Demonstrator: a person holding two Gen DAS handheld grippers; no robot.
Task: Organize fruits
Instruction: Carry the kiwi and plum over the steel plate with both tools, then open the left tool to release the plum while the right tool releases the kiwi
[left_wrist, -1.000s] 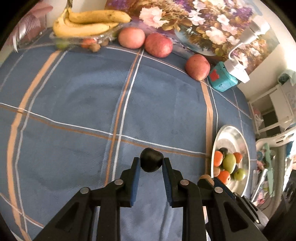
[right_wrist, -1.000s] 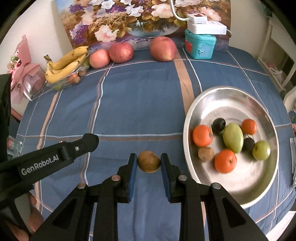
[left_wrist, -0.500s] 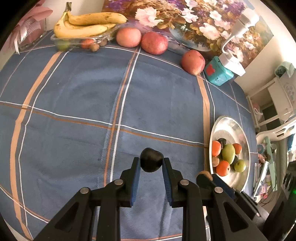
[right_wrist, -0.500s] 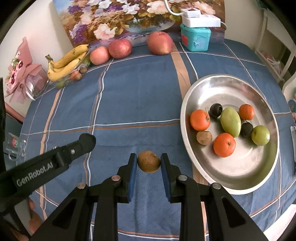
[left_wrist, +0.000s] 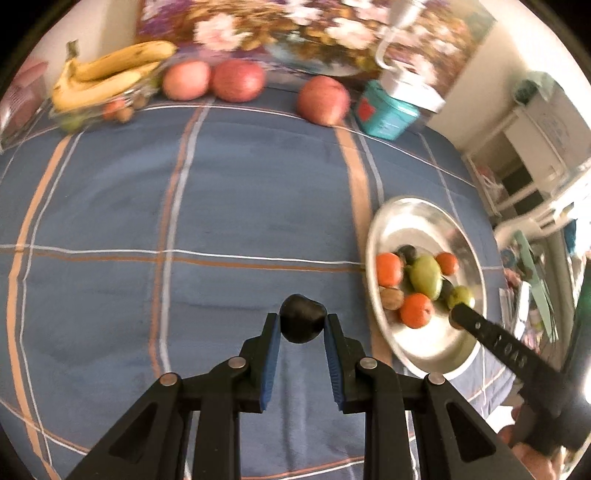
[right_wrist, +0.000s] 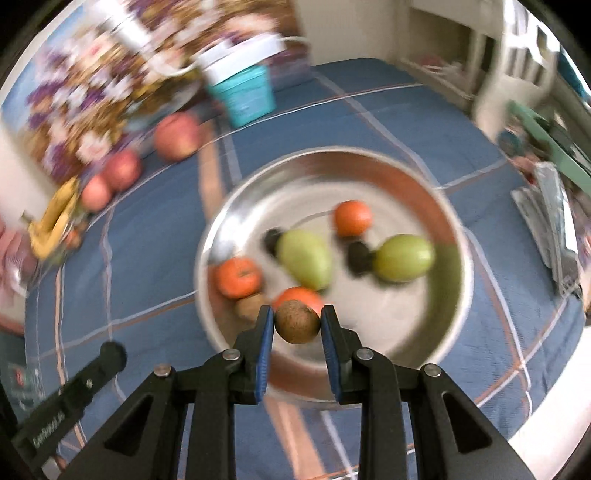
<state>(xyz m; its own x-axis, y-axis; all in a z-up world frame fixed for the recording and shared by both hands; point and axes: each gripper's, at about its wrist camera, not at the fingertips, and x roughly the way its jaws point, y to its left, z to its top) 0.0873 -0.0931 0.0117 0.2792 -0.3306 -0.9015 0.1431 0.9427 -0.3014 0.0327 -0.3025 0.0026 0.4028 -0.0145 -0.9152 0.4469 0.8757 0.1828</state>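
Over the metal plate (right_wrist: 458, 236), your right gripper (right_wrist: 297, 325) pinches a brown fruit (right_wrist: 296, 322); left gripper (left_wrist: 303, 326) clamps a dark fruit (left_wrist: 303, 318) near the plate's left.

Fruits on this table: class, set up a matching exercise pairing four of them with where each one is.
1. dark fruit
2. brown fruit
3. bananas
4. green mango

a. in the metal bowl
b. far edge of the table, beside the apples
c. in the right gripper
d. in the left gripper

Pairs: 1-d, 2-c, 3-b, 4-a
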